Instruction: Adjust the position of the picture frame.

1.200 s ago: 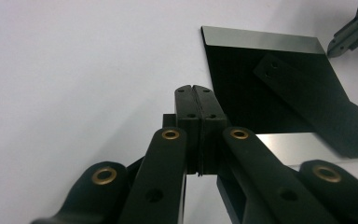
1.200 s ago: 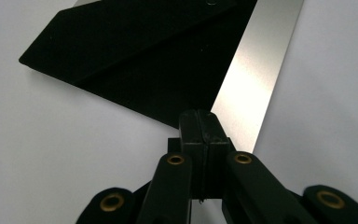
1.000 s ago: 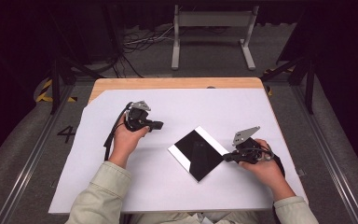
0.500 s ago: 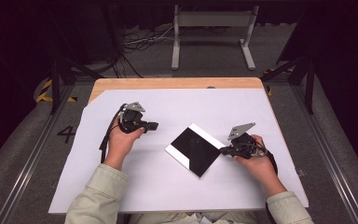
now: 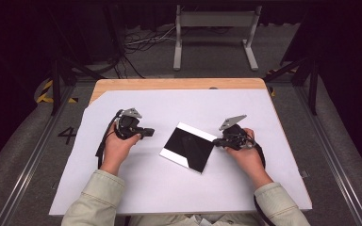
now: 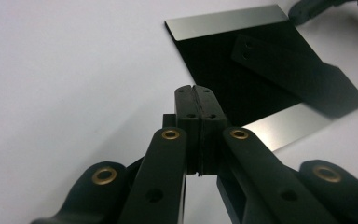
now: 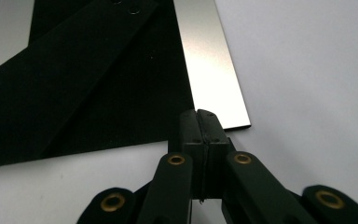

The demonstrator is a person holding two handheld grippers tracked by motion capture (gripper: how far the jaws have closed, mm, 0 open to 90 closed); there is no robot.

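Observation:
A flat square plate [image 5: 188, 147], glossy black with bright silvery strips along two sides, lies on the white sheet [image 5: 179, 106] near the table's middle. My left gripper [image 5: 150, 133] is to its left, a short way off, shut and empty, pointing at the plate. My right gripper [image 5: 215, 141] is shut at the plate's right edge. In the left gripper view the shut jaws [image 6: 196, 88] aim at the plate [image 6: 242, 70], with the other gripper [image 6: 307, 7] at the top right. In the right gripper view the shut tips [image 7: 199, 113] sit at the plate's [image 7: 98, 93] near edge by its silvery strip.
The white sheet covers a wooden tabletop [image 5: 169, 84] whose far edge shows bare. Beyond it stand a white metal frame [image 5: 214, 33] and cables [image 5: 141, 42] on the dark floor. Rails [image 5: 339, 169] run along both sides of the table.
The right gripper has moved left and away from the person, and the plate has shifted the same way with it. The left gripper has drawn back a little to the left.

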